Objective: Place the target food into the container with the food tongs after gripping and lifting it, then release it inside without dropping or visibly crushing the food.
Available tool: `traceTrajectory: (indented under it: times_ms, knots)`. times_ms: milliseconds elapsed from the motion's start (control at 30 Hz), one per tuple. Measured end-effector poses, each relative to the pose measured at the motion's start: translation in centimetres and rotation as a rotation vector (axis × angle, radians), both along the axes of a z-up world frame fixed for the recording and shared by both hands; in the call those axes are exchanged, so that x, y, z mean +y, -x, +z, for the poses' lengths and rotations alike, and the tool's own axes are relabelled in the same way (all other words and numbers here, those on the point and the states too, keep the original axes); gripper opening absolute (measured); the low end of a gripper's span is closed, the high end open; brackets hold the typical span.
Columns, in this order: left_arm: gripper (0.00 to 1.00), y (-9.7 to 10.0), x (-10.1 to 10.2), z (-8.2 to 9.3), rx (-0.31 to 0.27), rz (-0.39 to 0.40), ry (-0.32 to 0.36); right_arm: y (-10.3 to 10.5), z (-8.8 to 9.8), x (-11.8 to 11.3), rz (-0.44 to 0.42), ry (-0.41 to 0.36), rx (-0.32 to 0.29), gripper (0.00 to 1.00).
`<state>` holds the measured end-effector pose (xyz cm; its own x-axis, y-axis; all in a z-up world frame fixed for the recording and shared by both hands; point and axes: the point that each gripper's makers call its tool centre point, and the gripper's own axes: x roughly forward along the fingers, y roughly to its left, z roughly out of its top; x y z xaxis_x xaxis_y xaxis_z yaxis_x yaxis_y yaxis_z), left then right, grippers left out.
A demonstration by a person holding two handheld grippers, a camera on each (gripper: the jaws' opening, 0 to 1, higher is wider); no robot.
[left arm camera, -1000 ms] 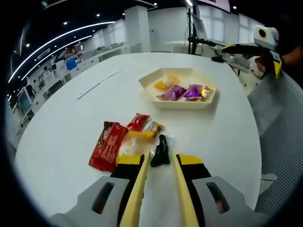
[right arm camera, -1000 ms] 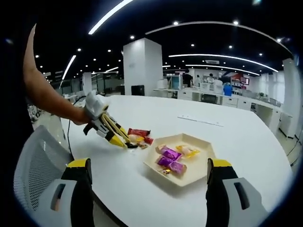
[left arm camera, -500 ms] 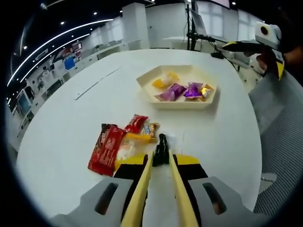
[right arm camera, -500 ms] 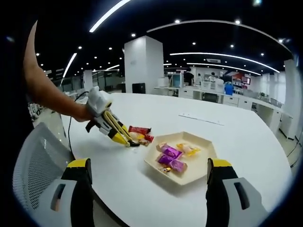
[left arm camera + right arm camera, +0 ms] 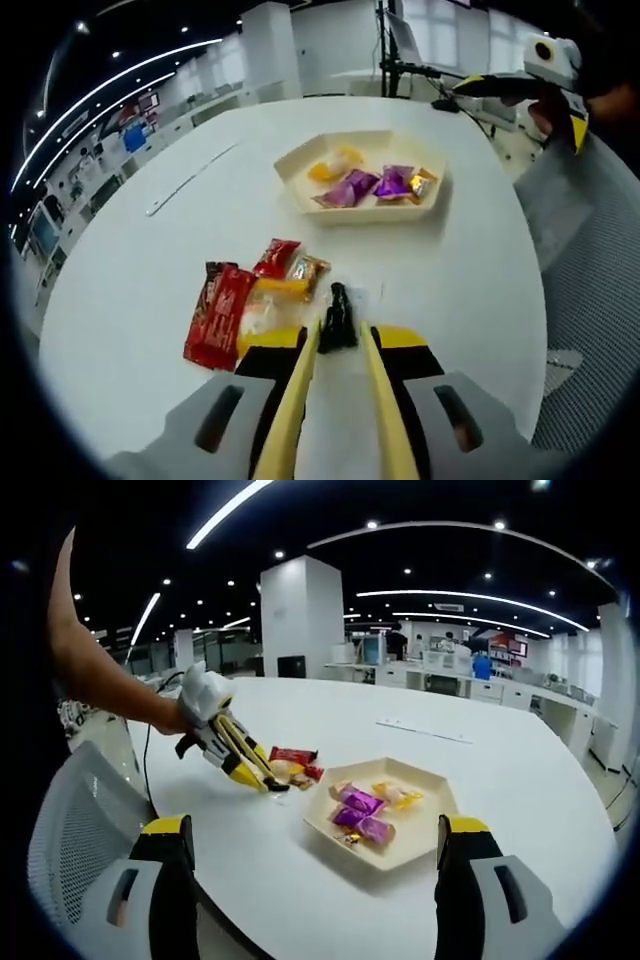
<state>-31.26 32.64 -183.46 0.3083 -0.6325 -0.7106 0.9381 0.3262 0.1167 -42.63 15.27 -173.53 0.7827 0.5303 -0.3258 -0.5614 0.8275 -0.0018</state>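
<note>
Left gripper (image 5: 338, 345) is closing its tongs on the dark snack (image 5: 339, 315), near the wrapper pile (image 5: 250, 300) on the tabletop (image 5: 150, 260). Right gripper (image 5: 315, 855) is idling wide open, holding nothing. Tray (image 5: 362, 210) is holding several candies; lift, carry and release remaining.

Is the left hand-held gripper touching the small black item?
Touching: in the left gripper view, the left hand-held gripper has the black item pinched between its tong tips.
</note>
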Motion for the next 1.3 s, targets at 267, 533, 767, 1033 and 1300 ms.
traceTrajectory:
  times_ms: [267,533,767,1033,1300]
  knots:
    - [0.19,-0.1,-0.8,0.1,0.044,-0.021,0.008,0.0,0.0,-0.1,-0.005,0.0,0.002,0.99]
    - [0.17,0.6,-0.6,0.2,0.034,-0.019,-0.005,-0.1,0.0,-0.3,-0.013,-0.014,0.004,0.99]
    - [0.17,-0.2,-0.2,2.3,0.025,-0.013,0.019,0.0,-0.2,-0.1,-0.006,-0.01,0.018,0.99]
    - [0.16,-1.1,0.2,5.0,-0.005,-0.005,0.062,0.0,-0.1,-0.1,-0.009,-0.011,0.015,0.99]
    - [0.16,-1.8,0.2,6.6,-0.026,0.001,0.092,0.0,-0.2,-0.2,-0.008,-0.007,0.014,0.99]
